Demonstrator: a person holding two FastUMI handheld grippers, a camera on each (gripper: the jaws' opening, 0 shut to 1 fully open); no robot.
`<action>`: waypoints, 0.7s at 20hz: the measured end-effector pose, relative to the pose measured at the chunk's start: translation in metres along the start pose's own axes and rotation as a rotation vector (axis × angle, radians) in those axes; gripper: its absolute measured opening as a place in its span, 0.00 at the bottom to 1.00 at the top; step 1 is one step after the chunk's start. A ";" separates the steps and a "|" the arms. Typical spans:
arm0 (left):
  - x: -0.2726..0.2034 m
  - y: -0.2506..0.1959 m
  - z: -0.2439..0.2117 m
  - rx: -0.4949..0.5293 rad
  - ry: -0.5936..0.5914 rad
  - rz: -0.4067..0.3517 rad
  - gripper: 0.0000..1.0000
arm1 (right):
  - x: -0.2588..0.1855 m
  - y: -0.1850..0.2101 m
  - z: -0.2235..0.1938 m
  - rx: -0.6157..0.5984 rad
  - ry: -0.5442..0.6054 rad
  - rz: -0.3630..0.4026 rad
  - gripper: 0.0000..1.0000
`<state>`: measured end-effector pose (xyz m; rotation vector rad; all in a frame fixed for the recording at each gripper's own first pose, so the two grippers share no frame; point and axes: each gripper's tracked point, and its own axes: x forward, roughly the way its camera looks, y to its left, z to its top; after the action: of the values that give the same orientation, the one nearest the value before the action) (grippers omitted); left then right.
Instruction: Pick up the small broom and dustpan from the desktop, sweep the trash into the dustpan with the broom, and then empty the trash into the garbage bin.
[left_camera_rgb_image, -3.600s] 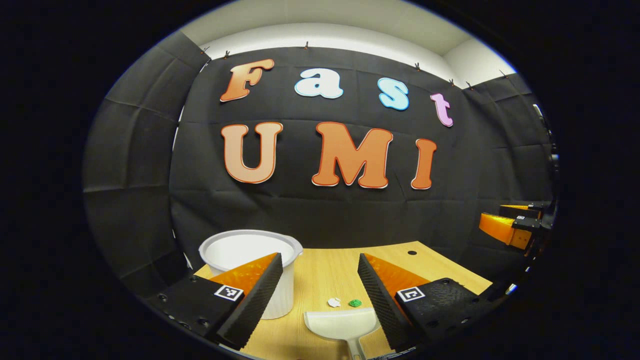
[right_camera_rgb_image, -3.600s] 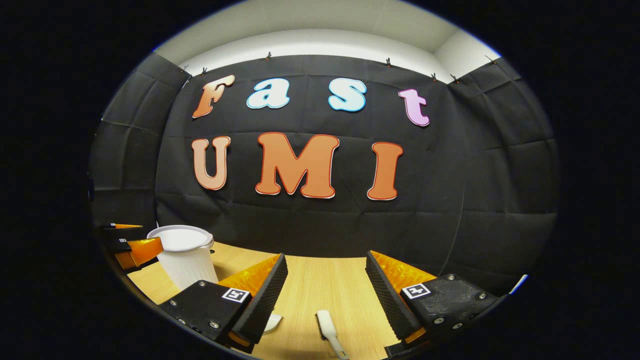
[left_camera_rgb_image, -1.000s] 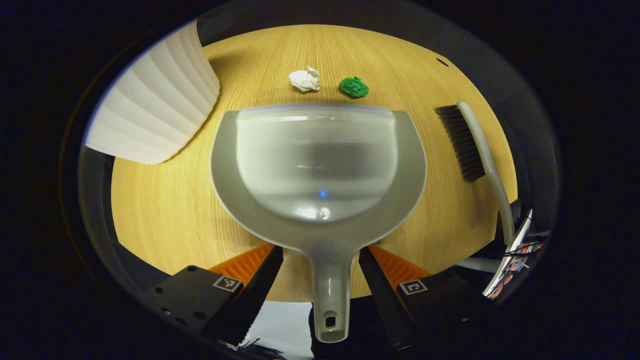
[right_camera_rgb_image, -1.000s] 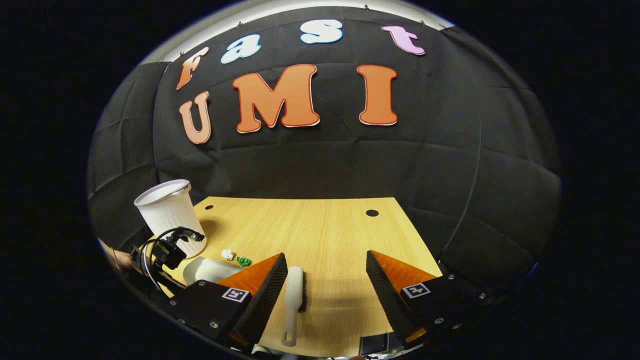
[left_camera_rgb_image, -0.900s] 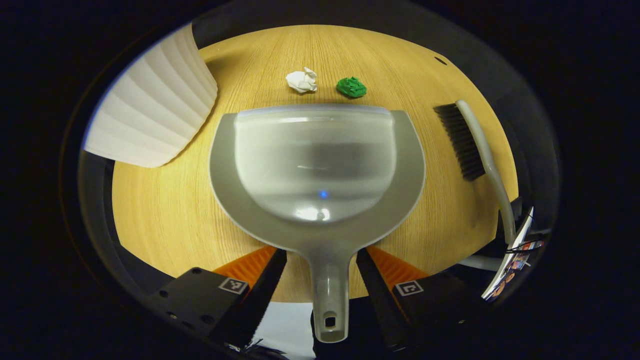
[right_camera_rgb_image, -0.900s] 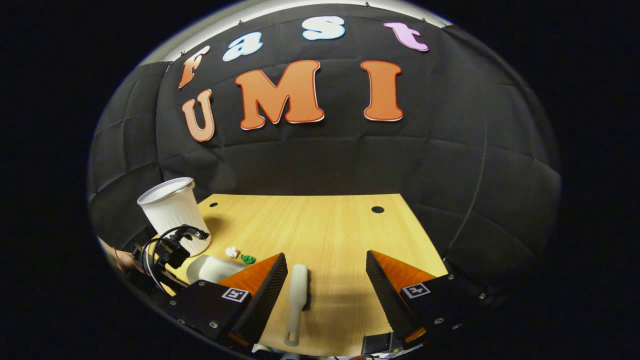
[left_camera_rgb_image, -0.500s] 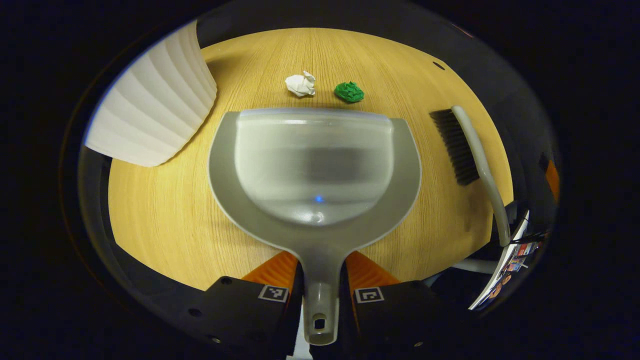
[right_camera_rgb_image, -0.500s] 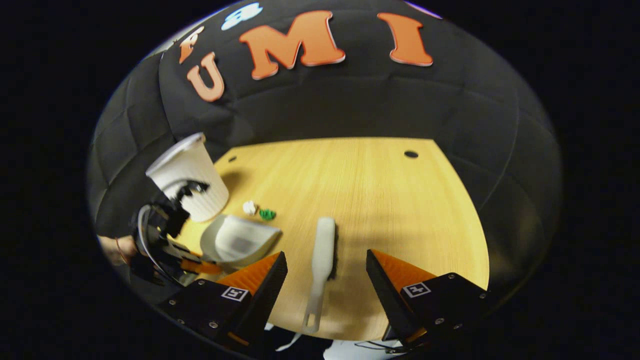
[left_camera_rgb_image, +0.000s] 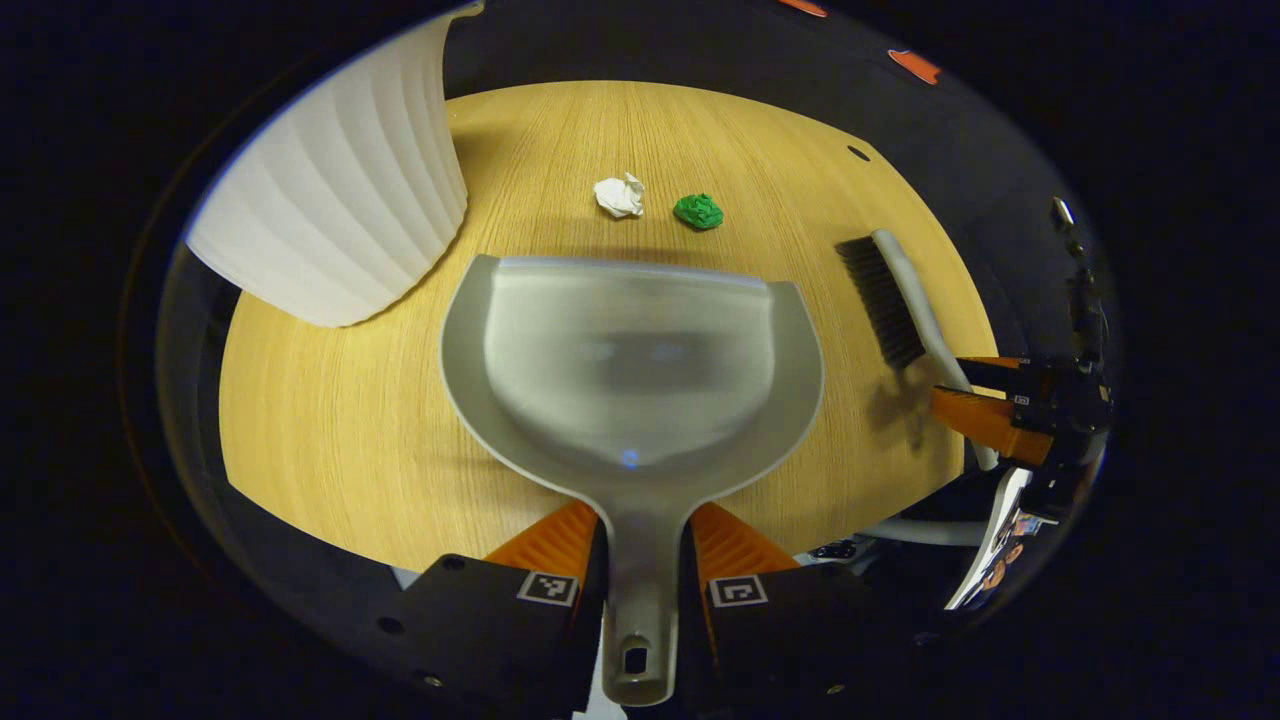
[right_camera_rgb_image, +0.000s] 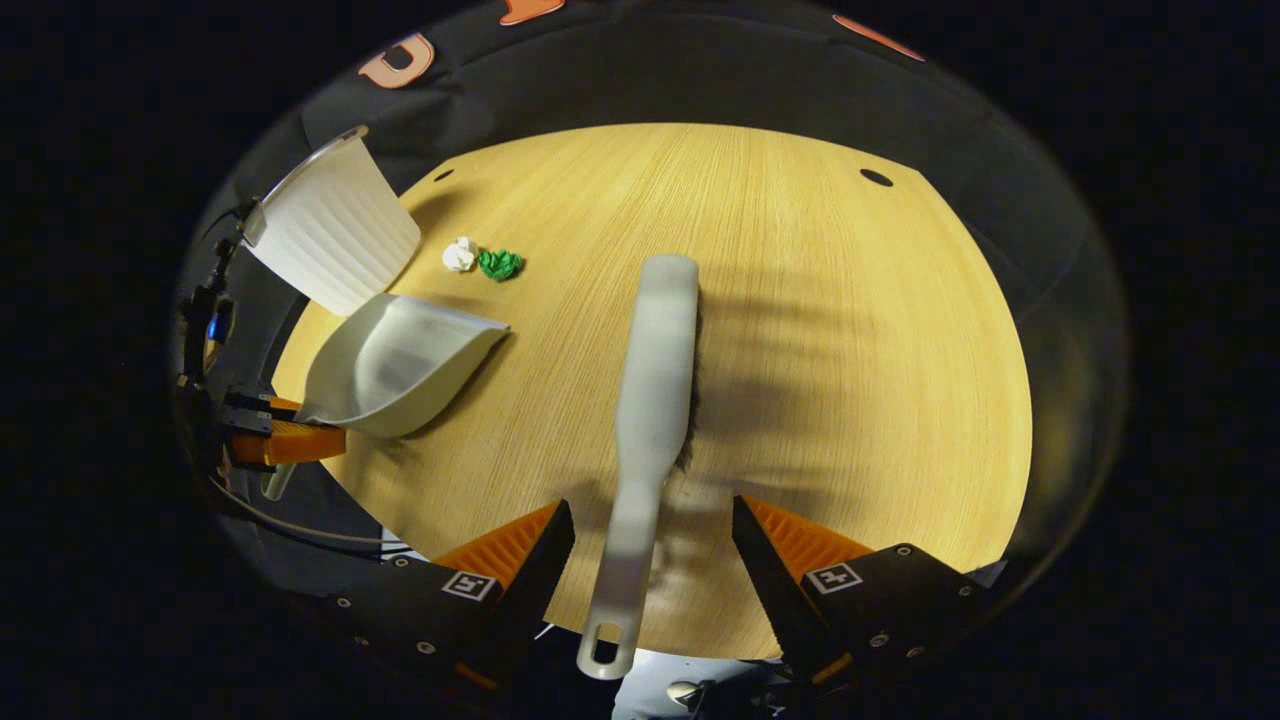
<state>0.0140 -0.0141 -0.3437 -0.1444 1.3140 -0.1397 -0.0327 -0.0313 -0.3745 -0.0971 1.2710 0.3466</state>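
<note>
Looking along my left gripper (left_camera_rgb_image: 640, 560), I have both fingers pressed against the handle of the grey dustpan (left_camera_rgb_image: 632, 360), whose open lip faces away from me on the wooden desktop (left_camera_rgb_image: 330, 420). At far left in the left gripper view stands the white ribbed garbage bin (left_camera_rgb_image: 340, 210), close beside the pan's left rim. Just beyond the lip lie a crumpled white paper ball (left_camera_rgb_image: 620, 195) and, to its right, a green paper ball (left_camera_rgb_image: 698, 211), near each other but apart. Farther right the small broom (left_camera_rgb_image: 900, 295) lies on the desk, dark bristles turned toward the pan, and my right gripper (left_camera_rgb_image: 985, 395) sits at its handle end by the desk edge.

From the right gripper view, the bin (right_camera_rgb_image: 335, 240) is at upper left, the dustpan (right_camera_rgb_image: 400, 365) below it with the left gripper (right_camera_rgb_image: 275, 440) on its handle, and the two paper balls (right_camera_rgb_image: 482, 260) just past the pan. The broom (right_camera_rgb_image: 650, 400) runs up the middle, its handle lying between my right gripper's (right_camera_rgb_image: 650, 560) fingers, which are spread wide and clear of it on both sides.
</note>
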 end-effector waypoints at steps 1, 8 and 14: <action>-0.002 0.002 -0.001 -0.007 -0.003 -0.010 0.34 | 0.004 0.001 -0.002 -0.004 0.018 -0.007 0.96; -0.010 0.018 -0.003 -0.033 -0.011 -0.025 0.33 | 0.025 0.012 -0.013 -0.013 0.140 -0.008 0.88; -0.013 0.024 -0.007 0.000 -0.021 -0.037 0.33 | 0.024 0.010 -0.013 0.025 0.207 -0.019 0.27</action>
<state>0.0047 0.0118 -0.3373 -0.1697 1.2910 -0.1696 -0.0419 -0.0201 -0.4002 -0.1259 1.4783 0.3098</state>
